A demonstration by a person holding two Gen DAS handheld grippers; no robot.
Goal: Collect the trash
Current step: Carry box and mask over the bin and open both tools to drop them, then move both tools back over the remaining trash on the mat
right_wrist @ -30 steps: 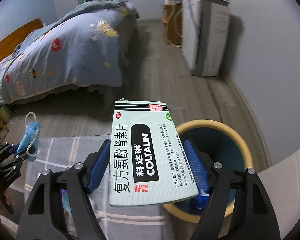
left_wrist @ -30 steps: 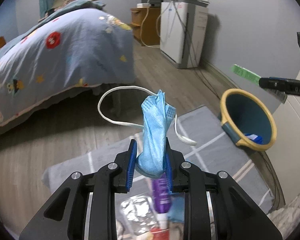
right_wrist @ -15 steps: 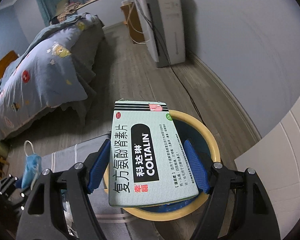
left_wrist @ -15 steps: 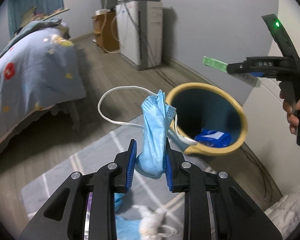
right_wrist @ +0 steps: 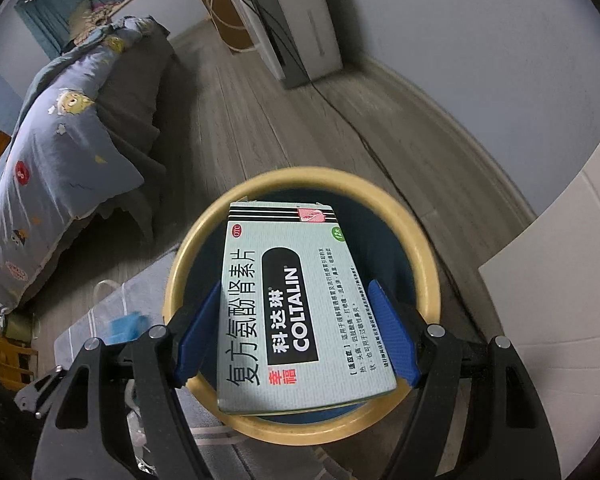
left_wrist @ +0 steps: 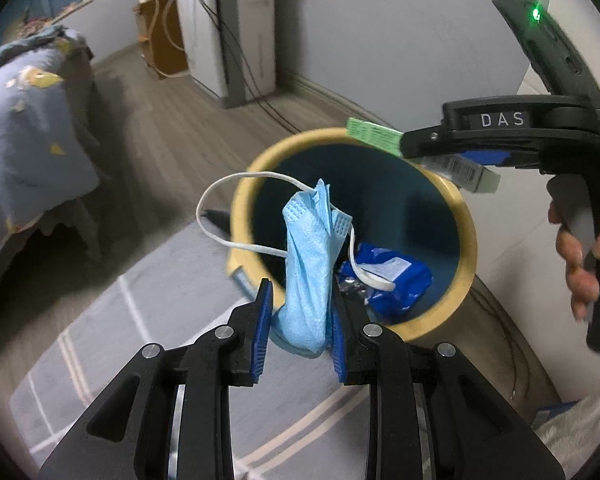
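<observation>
Claws [left_wrist: 300, 316] [right_wrist: 296, 328]: one mask [left_wrist: 310, 264], one box [right_wrist: 296, 304].

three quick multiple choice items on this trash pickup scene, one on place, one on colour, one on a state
1. Where is the medicine box in the right wrist view?
A. on the bed
B. over the bin's opening
C. on the rug

2. What colour is the bin's rim?
A. yellow
B. red
C. white

3. What is the left gripper doing?
A. hanging open, nothing in it
B. clamped on a bottle
C. clamped on a blue face mask

Answers:
1 B, the bin's rim rings the box held by the right gripper.
2 A, a yellow band tops the dark blue inside.
3 C, the crumpled mask sits between the blue pads.
</observation>
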